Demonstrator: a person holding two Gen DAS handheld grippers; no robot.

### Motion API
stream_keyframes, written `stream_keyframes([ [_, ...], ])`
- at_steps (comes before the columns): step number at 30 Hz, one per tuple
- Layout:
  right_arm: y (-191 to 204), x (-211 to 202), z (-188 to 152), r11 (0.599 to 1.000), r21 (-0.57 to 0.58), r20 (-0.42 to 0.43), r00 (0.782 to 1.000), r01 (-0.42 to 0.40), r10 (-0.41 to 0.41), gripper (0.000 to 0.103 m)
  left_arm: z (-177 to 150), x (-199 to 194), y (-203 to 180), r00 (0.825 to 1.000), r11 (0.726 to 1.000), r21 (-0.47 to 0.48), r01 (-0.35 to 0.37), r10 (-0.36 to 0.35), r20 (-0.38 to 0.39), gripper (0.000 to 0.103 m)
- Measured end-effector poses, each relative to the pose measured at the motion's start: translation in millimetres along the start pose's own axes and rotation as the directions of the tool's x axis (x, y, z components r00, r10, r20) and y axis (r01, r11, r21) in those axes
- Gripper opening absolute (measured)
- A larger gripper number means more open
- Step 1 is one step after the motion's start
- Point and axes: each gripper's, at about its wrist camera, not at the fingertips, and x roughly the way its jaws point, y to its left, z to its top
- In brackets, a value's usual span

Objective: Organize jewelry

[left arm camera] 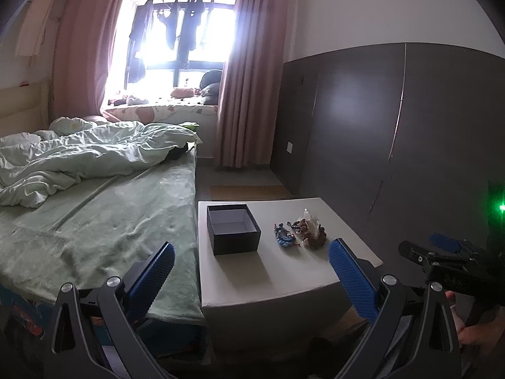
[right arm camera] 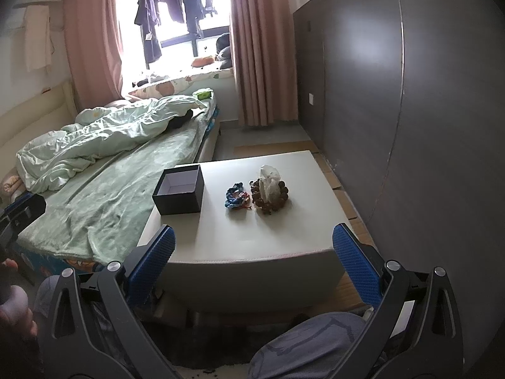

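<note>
A dark open box [left arm camera: 233, 229] [right arm camera: 180, 189] with a pale empty inside stands on the left part of a white table [left arm camera: 274, 281] [right arm camera: 252, 240]. To its right lie a blue braided bracelet [left arm camera: 284, 236] [right arm camera: 233, 196], a small red one [right arm camera: 243, 196], and a brown bead bracelet [left arm camera: 312, 237] [right arm camera: 271, 197] with a clear plastic bag [right arm camera: 270, 180] on it. My left gripper [left arm camera: 251, 268] is open and empty, in front of the table. My right gripper [right arm camera: 252, 252] is open and empty, at the table's near edge; it also shows in the left wrist view [left arm camera: 442, 252].
A bed [left arm camera: 94, 214] [right arm camera: 110, 189] with a green sheet and rumpled duvet touches the table's left side. A dark grey wardrobe wall [left arm camera: 394, 126] [right arm camera: 410, 94] runs along the right. Pink curtains [left arm camera: 246, 79] frame a bright window behind. My knees [right arm camera: 315, 341] are below the table's near edge.
</note>
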Motion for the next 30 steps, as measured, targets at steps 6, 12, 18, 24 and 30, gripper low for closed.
stream_keyframes([
  [6,0,2,-2,1.0,0.001,-0.004,1.0,0.004,-0.004,0.099,-1,4,1,1.0,1.0,-0.002,0.011,-0.011,-0.012,0.086],
  [12,1,3,-3,1.0,0.001,-0.005,1.0,0.003,-0.003,0.099,1,9,1,1.0,1.0,-0.002,0.016,-0.016,-0.018,0.087],
  [18,1,4,-3,1.0,0.003,-0.01,1.0,0.0,0.0,0.099,2,15,3,1.0,1.0,-0.003,0.015,-0.015,-0.024,0.088],
  [24,-5,14,3,1.0,0.015,-0.023,1.0,-0.006,0.007,0.099,10,27,0,1.0,1.0,0.001,0.005,-0.005,-0.027,0.095],
  [30,-26,35,12,0.993,0.094,-0.06,0.995,-0.072,0.078,0.099,20,53,-3,0.998,0.999,0.002,0.036,-0.036,-0.057,0.095],
])
